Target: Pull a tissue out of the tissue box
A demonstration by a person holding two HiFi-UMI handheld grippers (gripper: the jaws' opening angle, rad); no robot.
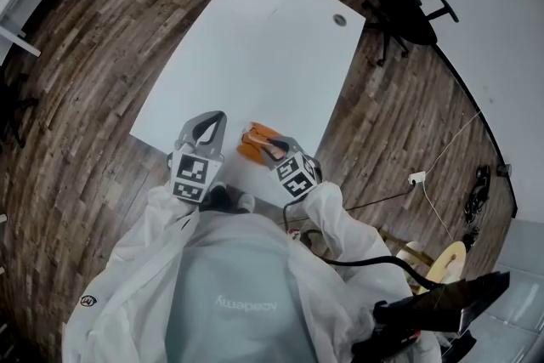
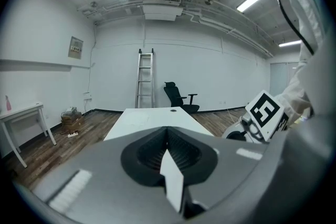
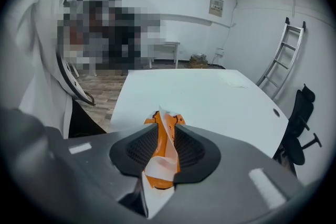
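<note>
Closing right claw (image 3: 163, 136) around tissue (image 3: 165, 117) hidden from head view, left claw (image 2: 168, 140) pressed together

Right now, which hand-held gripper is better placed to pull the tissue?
Right hand-held gripper: jaws closing around the tissue rising from the tissue box; left hand-held gripper sits beside it, shut, empty.

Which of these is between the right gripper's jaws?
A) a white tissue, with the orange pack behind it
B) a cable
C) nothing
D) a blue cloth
A: the right gripper view shows a white tissue rising from the orange pack in the gap between the closing jaws of the right gripper.
</note>
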